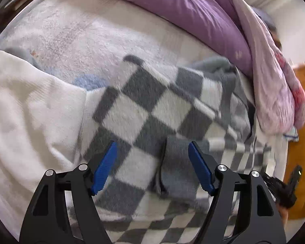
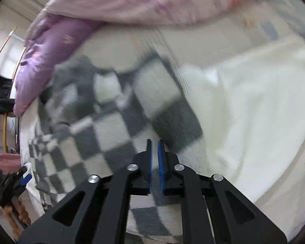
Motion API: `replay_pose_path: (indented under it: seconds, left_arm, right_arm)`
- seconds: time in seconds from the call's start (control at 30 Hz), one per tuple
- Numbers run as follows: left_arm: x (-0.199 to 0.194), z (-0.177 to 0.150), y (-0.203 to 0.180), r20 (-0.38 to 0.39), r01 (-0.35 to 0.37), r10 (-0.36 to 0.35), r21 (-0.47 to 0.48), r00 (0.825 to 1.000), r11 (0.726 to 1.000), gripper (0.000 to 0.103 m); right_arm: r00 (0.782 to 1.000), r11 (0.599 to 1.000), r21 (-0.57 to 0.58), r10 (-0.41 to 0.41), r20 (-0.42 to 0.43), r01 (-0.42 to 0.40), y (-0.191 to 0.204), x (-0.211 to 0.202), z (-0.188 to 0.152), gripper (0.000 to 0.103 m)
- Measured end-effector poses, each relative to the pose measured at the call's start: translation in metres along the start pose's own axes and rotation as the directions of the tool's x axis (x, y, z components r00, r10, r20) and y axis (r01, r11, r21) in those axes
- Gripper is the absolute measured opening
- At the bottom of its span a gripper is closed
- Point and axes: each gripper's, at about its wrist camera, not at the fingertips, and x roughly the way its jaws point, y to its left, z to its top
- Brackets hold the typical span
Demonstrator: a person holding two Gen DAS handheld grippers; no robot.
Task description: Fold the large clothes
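A grey-and-white checked garment (image 1: 152, 109) was spread over a bed (image 1: 75, 40), its fabric rumpled and partly doubled over itself. In the left wrist view a plain grey fold (image 1: 179, 166) of it lay between the fingers of the left gripper (image 1: 152, 148). The jaws of that gripper were held wide apart above the cloth, and nothing was clamped by the blue pads (image 1: 104, 166).

To the left of the garment, and touching its edge, a white knit cloth (image 1: 30, 109) was piled. A purple quilt (image 1: 185, 14) was bunched along the far side of the bed, with a pink floral cover (image 1: 274, 89) beside it.

In the right wrist view, which was blurred, the right gripper (image 2: 155, 142) was seen over the garment (image 2: 103, 126) near its border with the white cloth (image 2: 244, 105). Its jaws were drawn almost together, with only a thin slit left between the pads. Whether any fabric was pinched in that slit could not be told.

At the lower left edge of that view a hand (image 2: 16, 211) was visible on a black handle.
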Motion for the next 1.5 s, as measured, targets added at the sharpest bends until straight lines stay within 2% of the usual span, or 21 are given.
replay_pose_path:
  seconds: [0.03, 0.1, 0.23, 0.43, 0.47, 0.57, 0.67, 0.73, 0.77, 0.8, 0.83, 0.87, 0.93, 1.0, 1.13, 1.23, 1.33, 1.5]
  left_arm:
    - [0.000, 0.008, 0.001, 0.011, -0.010, 0.010, -0.006, 1.000, 1.000, 0.075]
    - [0.000, 0.024, 0.001, 0.022, -0.019, 0.019, -0.023, 1.000, 1.000, 0.077]
    - [0.016, 0.058, -0.001, -0.013, -0.065, 0.065, -0.051, 0.998, 0.997, 0.081]
    - [0.054, 0.089, -0.004, -0.063, -0.193, 0.193, 0.007, 0.979, 0.981, 0.081]
    - [0.064, 0.094, -0.004, -0.071, -0.229, 0.231, 0.026, 0.970, 0.973, 0.082]
    - [0.077, 0.104, -0.005, -0.069, -0.249, 0.252, 0.041, 0.965, 0.968, 0.083]
    - [0.091, 0.112, -0.007, -0.084, -0.289, 0.295, 0.077, 0.952, 0.954, 0.083]
    - [0.099, 0.114, -0.012, -0.079, -0.339, 0.350, 0.129, 0.933, 0.932, 0.082]
    - [0.101, 0.114, -0.017, -0.070, -0.354, 0.367, 0.153, 0.928, 0.923, 0.072]
    - [0.101, 0.114, -0.022, -0.061, -0.345, 0.360, 0.179, 0.931, 0.921, 0.065]
    - [0.102, 0.113, -0.028, -0.064, -0.311, 0.329, 0.199, 0.942, 0.930, 0.042]
    - [0.101, 0.113, -0.033, -0.055, -0.316, 0.334, 0.206, 0.941, 0.926, 0.030]
    - [0.094, 0.108, -0.043, -0.007, -0.349, 0.360, 0.222, 0.933, 0.910, 0.020]
    - [0.083, 0.101, -0.049, 0.049, -0.370, 0.369, 0.222, 0.928, 0.902, 0.018]
    - [0.039, 0.086, -0.055, 0.144, -0.347, 0.324, 0.185, 0.935, 0.919, 0.014]
    - [0.000, 0.065, -0.055, 0.185, -0.293, 0.262, 0.166, 0.947, 0.942, 0.013]
    - [-0.032, 0.042, -0.058, 0.233, -0.293, 0.249, 0.179, 0.940, 0.939, 0.012]
    - [-0.092, -0.003, -0.046, 0.269, -0.250, 0.214, 0.107, 0.939, 0.962, 0.012]
  right_arm:
    - [1.000, 1.000, -0.012, -0.007, 0.019, 0.008, 0.005, -0.008, 0.009, 0.030]
    - [0.998, 1.000, -0.016, -0.022, 0.055, 0.023, 0.012, -0.016, 0.027, 0.043]
    - [0.993, 0.996, -0.031, -0.083, 0.089, 0.086, 0.022, -0.005, 0.067, 0.047]
    - [0.984, 0.984, -0.008, -0.178, 0.023, 0.178, 0.013, 0.035, 0.100, 0.050]
    - [0.984, 0.984, -0.003, -0.179, 0.009, 0.179, 0.008, 0.038, 0.102, 0.050]
    - [0.985, 0.988, 0.014, -0.153, -0.075, 0.155, -0.003, 0.059, 0.109, 0.051]
    - [0.981, 0.990, -0.001, -0.143, -0.128, 0.144, -0.009, 0.078, 0.113, 0.051]
    - [0.980, 0.992, 0.001, -0.123, -0.155, 0.125, -0.014, 0.087, 0.114, 0.051]
    - [0.980, 0.992, 0.006, -0.121, -0.161, 0.123, -0.016, 0.089, 0.114, 0.050]
    - [0.981, 0.993, 0.012, -0.112, -0.156, 0.115, -0.019, 0.090, 0.114, 0.041]
    - [0.985, 0.996, 0.014, -0.090, -0.150, 0.093, -0.020, 0.090, 0.114, 0.026]
    - [0.988, 0.997, 0.016, -0.075, -0.137, 0.078, -0.021, 0.088, 0.112, 0.024]
    - [0.993, 0.997, -0.013, -0.076, -0.090, 0.076, -0.018, 0.078, 0.107, 0.020]
    - [0.995, 0.995, -0.054, -0.087, -0.039, 0.084, -0.012, 0.064, 0.100, 0.018]
    - [0.997, 0.996, -0.074, -0.046, 0.060, 0.051, -0.009, 0.025, 0.082, 0.017]
    - [0.994, 0.996, -0.092, 0.002, 0.113, 0.008, -0.008, -0.008, 0.064, 0.017]
    - [0.988, 0.994, -0.108, 0.048, 0.147, -0.032, -0.004, -0.039, 0.045, 0.016]
    - [0.977, 0.985, -0.156, 0.106, 0.185, -0.078, 0.005, -0.091, 0.009, 0.016]
